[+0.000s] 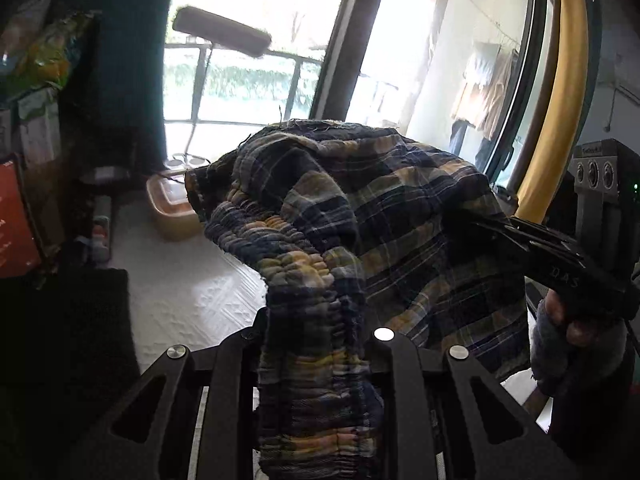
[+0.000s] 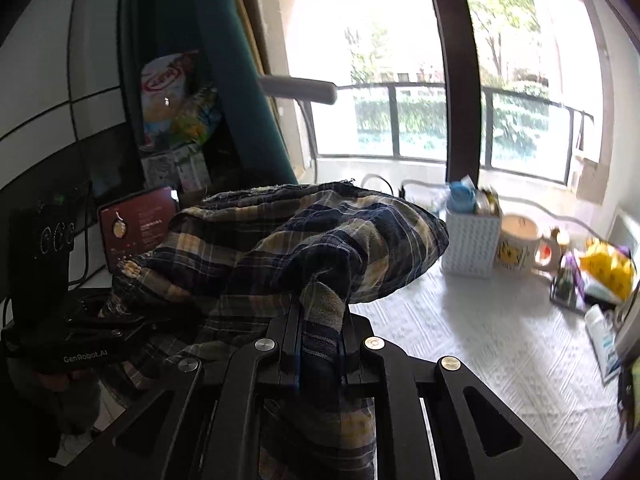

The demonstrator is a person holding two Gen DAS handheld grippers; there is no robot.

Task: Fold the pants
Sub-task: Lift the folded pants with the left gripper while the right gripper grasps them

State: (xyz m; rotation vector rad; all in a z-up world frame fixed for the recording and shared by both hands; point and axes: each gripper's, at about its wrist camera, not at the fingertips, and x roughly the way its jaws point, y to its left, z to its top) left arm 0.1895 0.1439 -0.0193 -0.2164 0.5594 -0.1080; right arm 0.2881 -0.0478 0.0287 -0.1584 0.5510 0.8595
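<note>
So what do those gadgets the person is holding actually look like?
Both are matte black. Each tool has two flat slotted fingers on angular arms with triangular cut-outs and round silver bolt heads. The right tool looks the same, with one brass-coloured bolt. From the side, the left one carries white "GenRobot.AI" lettering; the right one shows raised letters. A grey knit cuff covers one wrist.

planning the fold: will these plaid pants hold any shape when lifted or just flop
Probably flop: the plaid pants sag in soft folds between the left gripper and right gripper. The gathered waistband looks stretchy. They seem light, thin cloth.
</note>
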